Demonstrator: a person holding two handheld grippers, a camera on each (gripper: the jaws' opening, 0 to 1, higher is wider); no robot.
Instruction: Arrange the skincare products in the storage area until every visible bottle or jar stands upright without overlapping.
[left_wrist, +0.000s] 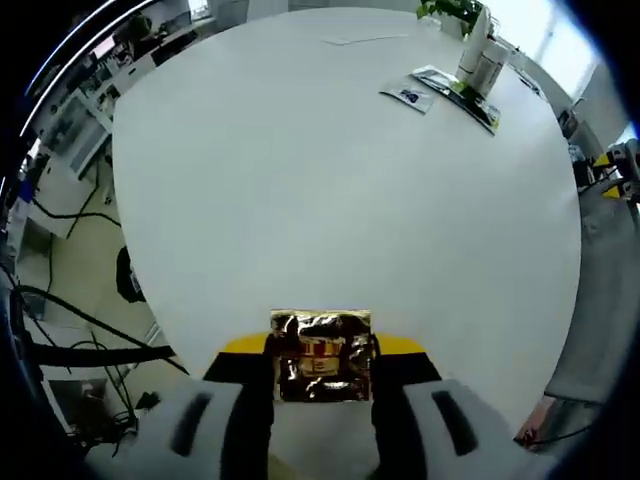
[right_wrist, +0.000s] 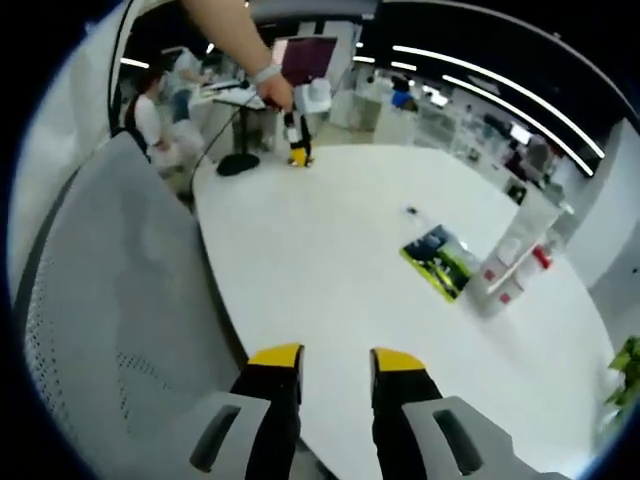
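Note:
In the left gripper view my left gripper (left_wrist: 321, 372) is shut on a shiny gold foil packet (left_wrist: 320, 355) with a red label, held over the near edge of the round white table (left_wrist: 300, 200). Far across it stand white bottles (left_wrist: 482, 55) beside flat sachets (left_wrist: 452, 88) and a small white sachet (left_wrist: 408, 95). In the right gripper view my right gripper (right_wrist: 335, 365) is open with nothing between its yellow-tipped jaws. The white bottles (right_wrist: 513, 262) stand upright to the right, with the green and dark sachets (right_wrist: 438, 260) lying next to them.
A grey mesh chair back (right_wrist: 110, 300) rises at the left of the right gripper. At the table's far edge a person's hand (right_wrist: 275, 92) holds a black and yellow tool (right_wrist: 296, 145), near a black round stand base (right_wrist: 238, 163). Cables (left_wrist: 70, 330) cover the floor.

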